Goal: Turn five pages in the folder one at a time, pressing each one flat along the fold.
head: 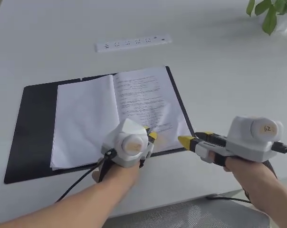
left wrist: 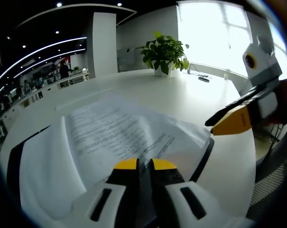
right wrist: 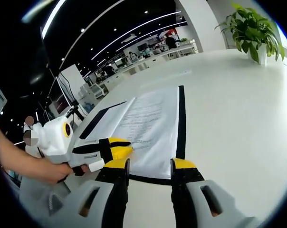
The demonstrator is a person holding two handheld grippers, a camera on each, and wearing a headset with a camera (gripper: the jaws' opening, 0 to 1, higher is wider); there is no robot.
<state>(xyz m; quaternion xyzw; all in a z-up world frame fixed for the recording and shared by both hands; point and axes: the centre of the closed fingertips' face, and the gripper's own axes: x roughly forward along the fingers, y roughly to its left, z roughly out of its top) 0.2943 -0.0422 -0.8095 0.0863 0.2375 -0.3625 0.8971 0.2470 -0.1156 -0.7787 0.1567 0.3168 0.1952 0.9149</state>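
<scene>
A black folder (head: 34,128) lies open on the white table, a blank white sheet (head: 84,118) on its left and a printed page (head: 146,102) on its right. My left gripper (head: 151,137) rests over the bottom edge of the printed page (left wrist: 115,133), its yellow-tipped jaws close together with no paper seen between them. My right gripper (head: 185,140) hovers just off the folder's lower right corner, open, and between its jaws I see the folder's edge (right wrist: 155,179) and table. The right gripper (left wrist: 234,121) enters the left gripper view from the right.
A white power strip (head: 134,43) lies beyond the folder. A potted plant (head: 272,12) stands at the far right corner of the table. A mesh chair seat (head: 191,216) is below the table's near edge. Bare white table (head: 229,80) lies to the folder's right.
</scene>
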